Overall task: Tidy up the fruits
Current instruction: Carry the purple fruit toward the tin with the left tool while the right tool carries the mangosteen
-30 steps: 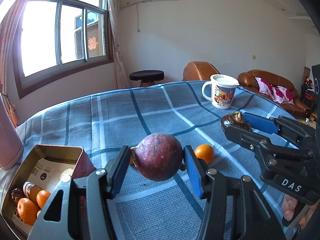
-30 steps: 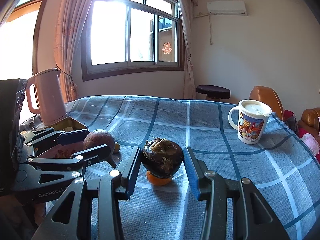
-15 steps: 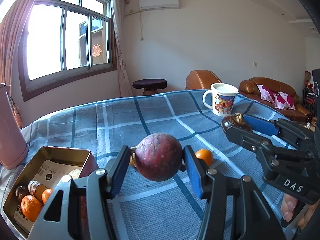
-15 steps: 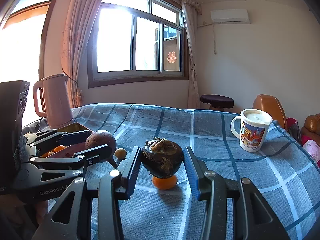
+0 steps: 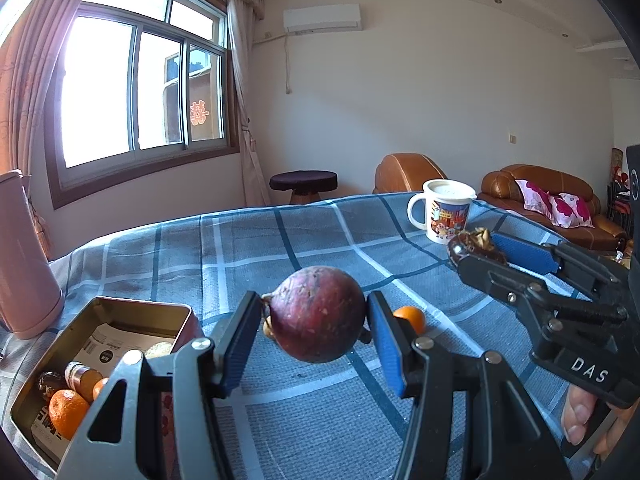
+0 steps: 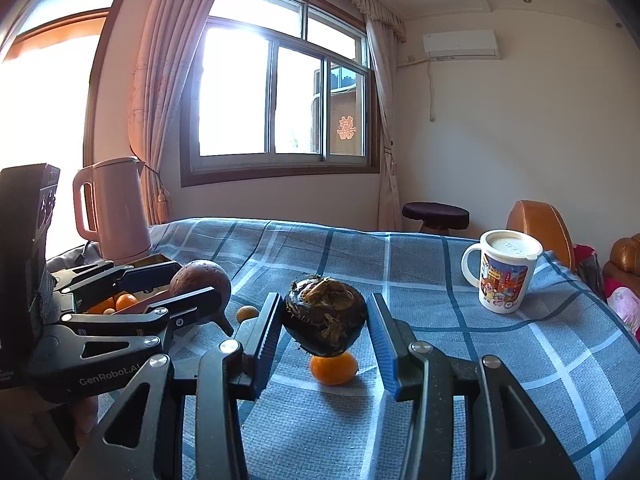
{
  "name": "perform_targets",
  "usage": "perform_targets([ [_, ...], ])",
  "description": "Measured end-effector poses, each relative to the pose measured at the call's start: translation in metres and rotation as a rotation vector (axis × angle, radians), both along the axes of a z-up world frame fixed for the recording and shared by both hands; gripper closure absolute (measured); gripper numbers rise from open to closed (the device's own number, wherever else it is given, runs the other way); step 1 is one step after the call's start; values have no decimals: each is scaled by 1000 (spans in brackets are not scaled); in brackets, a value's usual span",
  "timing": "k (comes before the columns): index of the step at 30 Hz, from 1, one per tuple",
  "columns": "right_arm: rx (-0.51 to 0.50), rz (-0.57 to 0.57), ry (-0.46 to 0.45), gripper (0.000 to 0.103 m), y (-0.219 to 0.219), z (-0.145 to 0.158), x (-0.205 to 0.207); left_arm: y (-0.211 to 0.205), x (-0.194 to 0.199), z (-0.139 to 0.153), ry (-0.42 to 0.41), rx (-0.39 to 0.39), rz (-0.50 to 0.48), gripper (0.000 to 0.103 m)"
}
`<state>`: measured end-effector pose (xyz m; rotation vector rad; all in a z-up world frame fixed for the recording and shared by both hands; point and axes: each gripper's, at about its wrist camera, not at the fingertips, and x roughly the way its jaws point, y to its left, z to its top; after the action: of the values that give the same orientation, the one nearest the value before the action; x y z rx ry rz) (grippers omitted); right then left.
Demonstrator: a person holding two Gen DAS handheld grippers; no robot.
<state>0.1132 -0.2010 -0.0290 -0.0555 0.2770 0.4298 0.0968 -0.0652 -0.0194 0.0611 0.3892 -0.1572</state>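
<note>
**Layout of the table**

A tin (image 5: 120, 312) is set at the table's (image 5: 280, 240) left, with oranges (image 5: 66, 412) inside it; a kettle (image 6: 116, 208) stands behind it. A mug (image 6: 504, 276) is placed far right. A small orange (image 6: 334, 368) lies on the cloth between them.

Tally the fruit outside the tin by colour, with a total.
Purple-red fruit: 1, in the left gripper
Blackish fruit: 1, in the right gripper
Orange fruit: 1, on the cloth
Small yellow-brown fruit: 1, on the cloth
Total: 4
</note>
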Motion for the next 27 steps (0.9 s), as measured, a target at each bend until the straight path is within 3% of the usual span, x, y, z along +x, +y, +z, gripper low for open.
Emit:
perform_targets([
  [27, -58, 48, -9, 58, 27, 0, -5, 23, -10, 0, 15, -20, 28, 47],
])
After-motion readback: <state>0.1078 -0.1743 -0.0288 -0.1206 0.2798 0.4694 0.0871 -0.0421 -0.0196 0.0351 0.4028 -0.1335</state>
